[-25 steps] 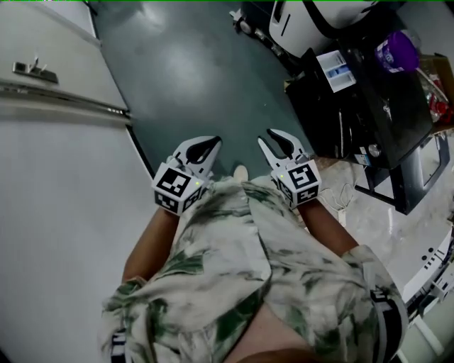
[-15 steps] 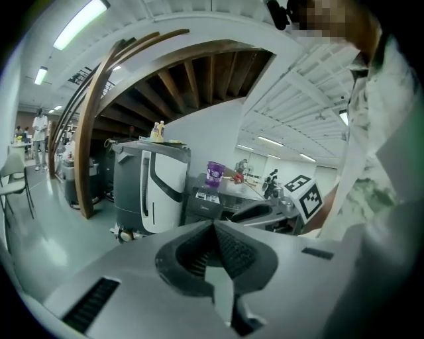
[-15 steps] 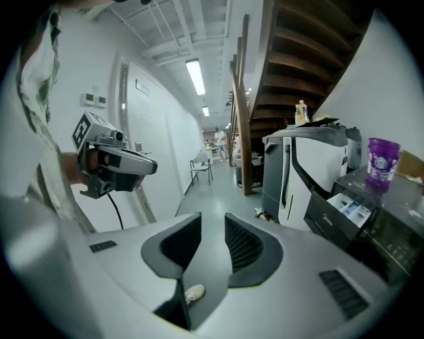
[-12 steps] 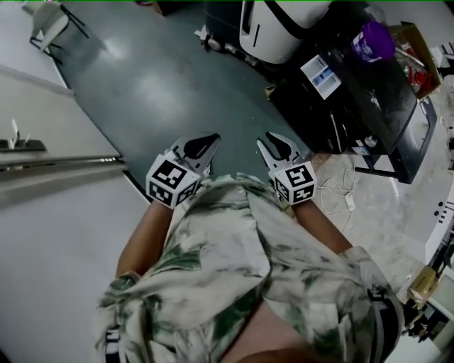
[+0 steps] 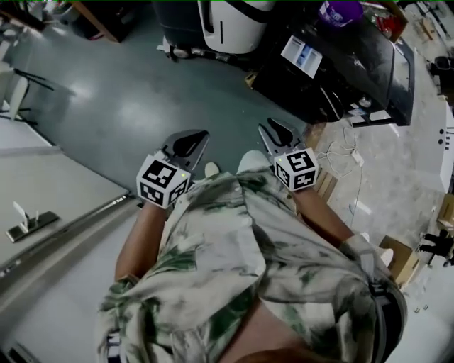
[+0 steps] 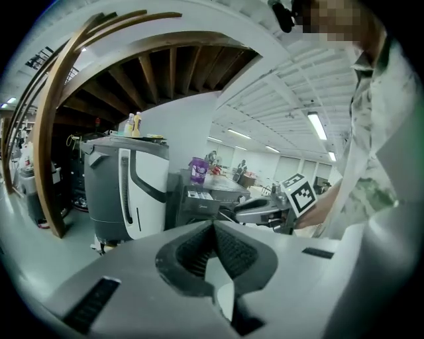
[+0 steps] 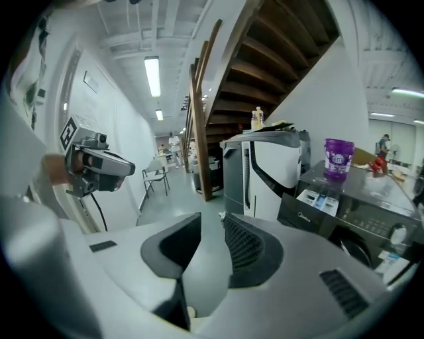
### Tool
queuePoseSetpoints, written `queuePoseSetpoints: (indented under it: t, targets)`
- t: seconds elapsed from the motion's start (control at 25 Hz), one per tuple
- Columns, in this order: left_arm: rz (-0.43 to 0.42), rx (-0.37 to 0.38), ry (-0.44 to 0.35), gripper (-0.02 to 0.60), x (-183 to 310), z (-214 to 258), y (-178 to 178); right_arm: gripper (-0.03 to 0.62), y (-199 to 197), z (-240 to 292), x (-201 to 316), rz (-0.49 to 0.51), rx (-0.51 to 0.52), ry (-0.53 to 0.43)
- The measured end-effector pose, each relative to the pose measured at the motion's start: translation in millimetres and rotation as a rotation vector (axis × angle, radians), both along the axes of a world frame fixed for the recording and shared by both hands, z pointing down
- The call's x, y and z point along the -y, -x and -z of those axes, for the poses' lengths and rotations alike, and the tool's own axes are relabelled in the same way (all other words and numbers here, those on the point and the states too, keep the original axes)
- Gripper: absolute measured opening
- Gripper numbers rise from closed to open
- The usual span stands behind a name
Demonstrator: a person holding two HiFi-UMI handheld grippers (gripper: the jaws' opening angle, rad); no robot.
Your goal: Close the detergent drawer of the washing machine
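The black washing machine (image 5: 358, 78) stands at the top right of the head view. Its white detergent drawer (image 5: 301, 55) is pulled out of the front. A purple bottle (image 5: 339, 10) stands on top of the machine. Both grippers are held in front of the person's body, well short of the machine. My left gripper (image 5: 203, 135) has its jaw tips touching and nothing between them (image 6: 213, 225). My right gripper (image 5: 268, 127) is open and empty (image 7: 211, 216). The right gripper view shows the drawer (image 7: 322, 198) ahead to the right, below the bottle (image 7: 338, 159).
A tall white and grey appliance (image 5: 234, 21) stands left of the machine. Cables (image 5: 347, 152) lie on the pale floor at right, near a cardboard box (image 5: 397, 259). A white wall panel (image 5: 50, 205) fills the left. A wooden staircase (image 7: 265, 59) rises behind.
The head view has swung round, so the machine and drawer now sit higher and further left in it. Both grippers have shifted a little left with the turn. Their jaws look unchanged.
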State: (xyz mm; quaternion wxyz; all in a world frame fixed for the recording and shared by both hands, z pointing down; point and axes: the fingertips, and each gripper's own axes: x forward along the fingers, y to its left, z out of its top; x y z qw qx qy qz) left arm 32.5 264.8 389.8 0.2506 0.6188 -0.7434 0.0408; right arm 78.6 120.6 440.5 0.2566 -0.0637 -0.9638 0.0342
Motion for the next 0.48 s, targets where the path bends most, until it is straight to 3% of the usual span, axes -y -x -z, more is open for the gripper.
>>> queuePoseSetpoints:
  t: [0.48]
  targets:
    - [-0.213, -0.029, -0.023, 0.025, 80, -1, 47, 0.141, 25, -11, 72, -0.285, -0.010, -0.002]
